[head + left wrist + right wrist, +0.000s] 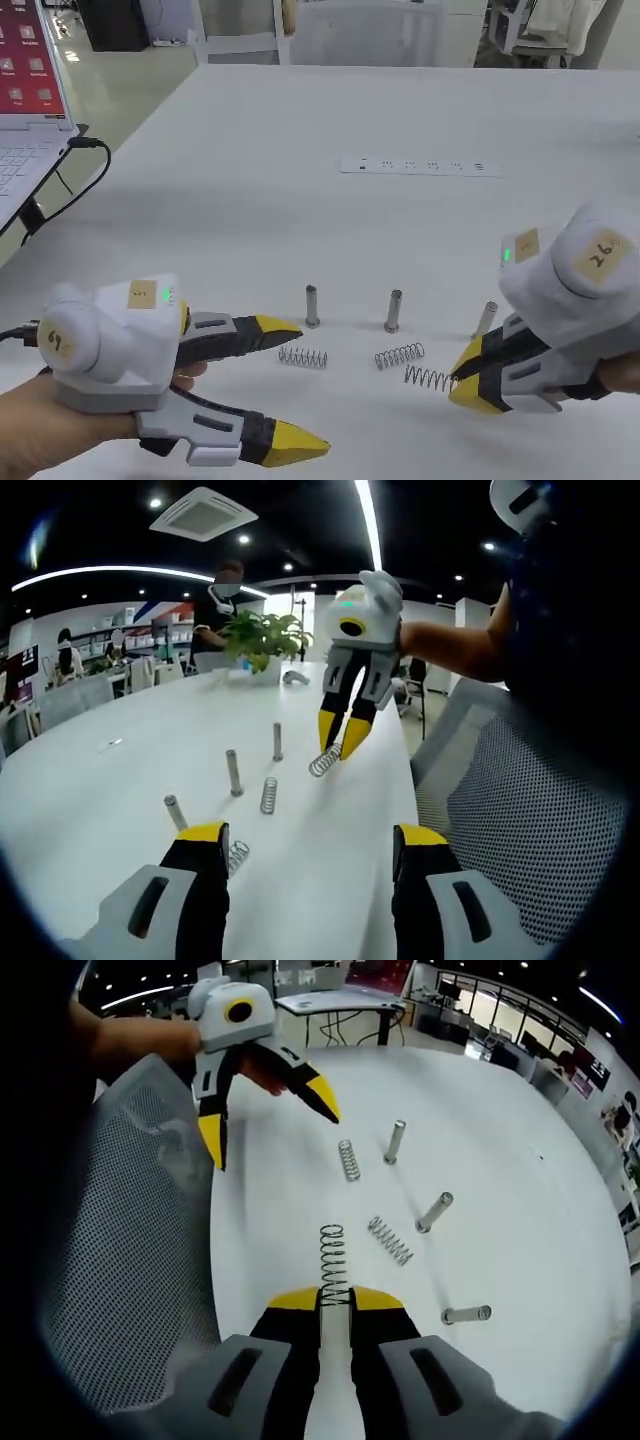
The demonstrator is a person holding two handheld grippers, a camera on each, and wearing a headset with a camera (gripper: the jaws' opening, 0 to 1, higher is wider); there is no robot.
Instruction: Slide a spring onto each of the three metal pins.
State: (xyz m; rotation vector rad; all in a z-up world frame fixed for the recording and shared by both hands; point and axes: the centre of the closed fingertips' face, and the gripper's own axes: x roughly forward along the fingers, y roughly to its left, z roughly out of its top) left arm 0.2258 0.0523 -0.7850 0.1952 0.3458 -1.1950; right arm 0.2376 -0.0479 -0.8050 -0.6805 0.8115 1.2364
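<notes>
pinching a coiled steel spring (333, 1258) in the right gripper's (335, 1300) yellow-tipped fingers (295, 1301) near three upright grey metal pins (394, 310) on the white worktop (300, 120), with the left gripper's (305, 388) fingers spread.

Three short steel pins stand upright in a row on the bench (300, 210). The left pin (312, 306) is just past my left fingers (272, 326), the middle pin (393, 311) is between my hands, and the right pin (486, 319) is just beyond my right fingers (470, 392). The held spring (430, 378) is pinched by one end in my right fingers. The left spring (303, 357) and the middle spring (399, 356) lie flat nearer me than the pins.
</notes>
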